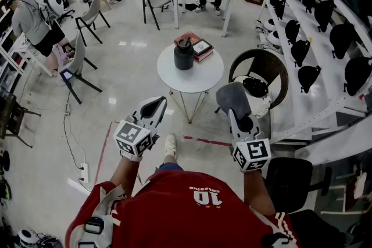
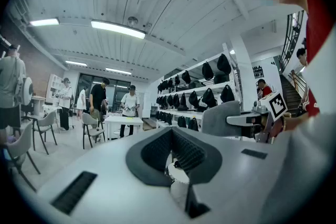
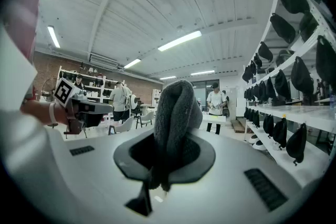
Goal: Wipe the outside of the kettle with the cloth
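cloth clamped, kettle well ahead on the round table

a long white shelf (image 1: 289, 96) hung with black bags (image 1: 300, 50) lines the right side. ahead of the person, a round white table (image 1: 203, 79) stands on thin legs, with a wicker chair (image 1: 273, 61) just to its right. the black kettle (image 1: 183, 54) sits upright on the far side of the table, just beside a stack of books (image 1: 200, 47) on its right. open floor with a red tape line (image 1: 206, 141) and the person's shoe (image 1: 170, 146) lies between the table and both grippers, which are well short of the kettle. the right gripper (image 3: 169, 157) has its jaws clamped on the folded grey cloth (image 3: 176, 110), which stands up above them. the left gripper (image 2: 171, 136) has its jaws together, with nothing between them.
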`<state>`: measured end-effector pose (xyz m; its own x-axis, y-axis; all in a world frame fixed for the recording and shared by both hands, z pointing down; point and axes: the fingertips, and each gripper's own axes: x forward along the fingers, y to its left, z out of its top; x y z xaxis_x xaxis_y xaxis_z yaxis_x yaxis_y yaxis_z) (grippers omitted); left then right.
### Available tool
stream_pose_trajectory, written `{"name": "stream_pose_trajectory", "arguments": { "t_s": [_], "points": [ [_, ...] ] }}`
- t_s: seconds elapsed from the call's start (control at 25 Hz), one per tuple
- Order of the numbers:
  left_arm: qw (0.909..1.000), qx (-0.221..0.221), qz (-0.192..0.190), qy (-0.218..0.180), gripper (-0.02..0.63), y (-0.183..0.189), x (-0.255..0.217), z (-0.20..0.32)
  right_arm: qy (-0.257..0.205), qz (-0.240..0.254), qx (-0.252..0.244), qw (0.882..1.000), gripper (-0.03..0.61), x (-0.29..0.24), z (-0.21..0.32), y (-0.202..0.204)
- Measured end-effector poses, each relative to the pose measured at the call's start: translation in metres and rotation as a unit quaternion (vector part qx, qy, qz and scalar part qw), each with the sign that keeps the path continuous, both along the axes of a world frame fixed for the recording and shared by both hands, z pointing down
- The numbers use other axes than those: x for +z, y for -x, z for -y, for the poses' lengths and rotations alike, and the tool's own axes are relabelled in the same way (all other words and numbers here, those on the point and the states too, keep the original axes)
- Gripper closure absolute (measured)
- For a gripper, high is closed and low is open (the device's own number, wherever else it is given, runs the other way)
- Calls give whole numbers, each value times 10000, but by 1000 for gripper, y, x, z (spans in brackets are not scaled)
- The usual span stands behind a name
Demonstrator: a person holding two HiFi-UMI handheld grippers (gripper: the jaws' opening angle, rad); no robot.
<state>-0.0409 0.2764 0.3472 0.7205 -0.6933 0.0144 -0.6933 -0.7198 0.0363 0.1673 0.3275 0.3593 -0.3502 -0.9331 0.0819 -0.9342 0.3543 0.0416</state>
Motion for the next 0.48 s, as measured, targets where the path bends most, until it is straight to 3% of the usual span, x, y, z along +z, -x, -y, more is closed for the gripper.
{"name": "stream_pose_trajectory", "arguments": {
  "t_s": [0.48],
  "points": [
    [9999, 89, -23, -76, 606, 1, 6, 0, -38, -35, -14, 10000, 529, 0, 3, 5]
  ]
}}
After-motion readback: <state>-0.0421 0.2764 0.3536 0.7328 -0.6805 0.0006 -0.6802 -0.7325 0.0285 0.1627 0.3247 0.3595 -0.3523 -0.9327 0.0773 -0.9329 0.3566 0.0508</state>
